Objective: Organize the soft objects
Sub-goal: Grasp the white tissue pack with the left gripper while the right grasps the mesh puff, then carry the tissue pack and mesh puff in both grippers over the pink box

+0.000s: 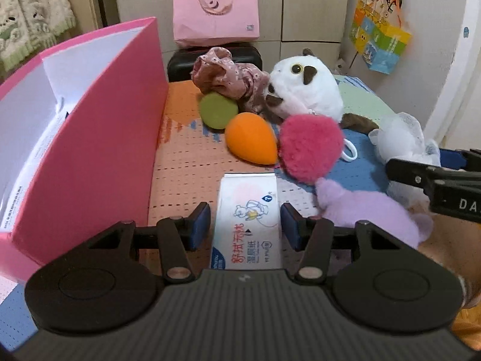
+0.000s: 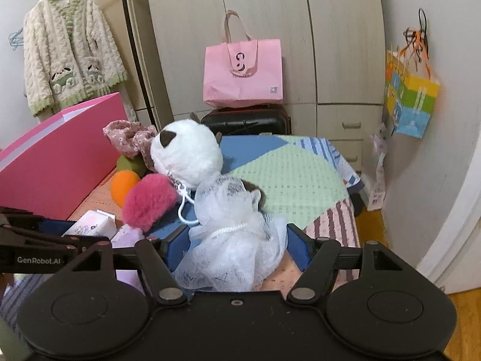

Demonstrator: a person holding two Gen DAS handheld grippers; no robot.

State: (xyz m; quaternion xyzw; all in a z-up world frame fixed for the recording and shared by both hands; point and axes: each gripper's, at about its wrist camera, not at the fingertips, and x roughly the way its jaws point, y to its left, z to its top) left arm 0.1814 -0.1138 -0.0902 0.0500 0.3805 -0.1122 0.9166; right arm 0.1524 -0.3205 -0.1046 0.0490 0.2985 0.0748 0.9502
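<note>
Wet-wipe pack (image 1: 248, 225): lies flat on the bench (image 1: 186, 162) between the blue pads of my left hand-held gripper (image 1: 246, 225); a narrow gap shows on each side, so I grip nothing.
Left jaws: partly apart, straddling the pack without pressing it.
Mesh bath pouf (image 2: 231, 240): white and crumpled, sitting between the pads of my right hand-held gripper (image 2: 234, 249); the jaws stand wide and I cannot see them squeeze it.
Lilac plush (image 1: 369, 210): just right of the pack, touching the pink pompom (image 1: 311, 147).
Orange sponge (image 1: 251, 141): egg-shaped, beside the pompom, with the green sponge (image 1: 218, 109) behind it.
Floral cloth (image 1: 231, 78): bunched on top of the green sponge, against the white plush toy (image 1: 309, 90).
Pink box (image 1: 90, 138): open, standing along the left edge of the bench, well clear of both grippers.
Bench cover: patchwork of orange, blue and green.
Background: pink tote bag (image 2: 243, 72) on a black case (image 2: 246, 121), colourful gift bag (image 2: 412, 102) hanging on the wall.
</note>
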